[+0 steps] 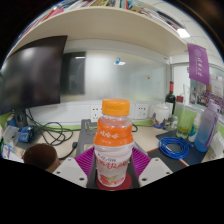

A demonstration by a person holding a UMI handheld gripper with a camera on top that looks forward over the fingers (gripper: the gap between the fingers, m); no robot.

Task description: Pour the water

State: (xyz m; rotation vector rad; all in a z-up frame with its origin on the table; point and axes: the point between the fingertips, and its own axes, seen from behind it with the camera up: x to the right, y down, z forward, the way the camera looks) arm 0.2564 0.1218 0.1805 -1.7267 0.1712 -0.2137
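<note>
Hand-held gripper clamped on bottle, upright, ahead of pouring

Hand-held gripper [113,168] closed around one orange-capped bottle [113,142], both pink pads [84,160] pressed against its labelled sides. Held upright, cap on, presumably to keep liquid in until reaching a receiver. Raised above the surface [150,135], just ahead of the camera. Counted: one gripped bottle, one dark glass bottle [170,100] near the wall, one green cup [187,121], one pale blue bottle [205,130], one coil of blue cable [173,148]. Likely target: the cup.

Cluttered desk [150,133] with coiled blue cable [174,148], green cup [187,122], clear bottle [206,128], dark bottle [170,100].
</note>
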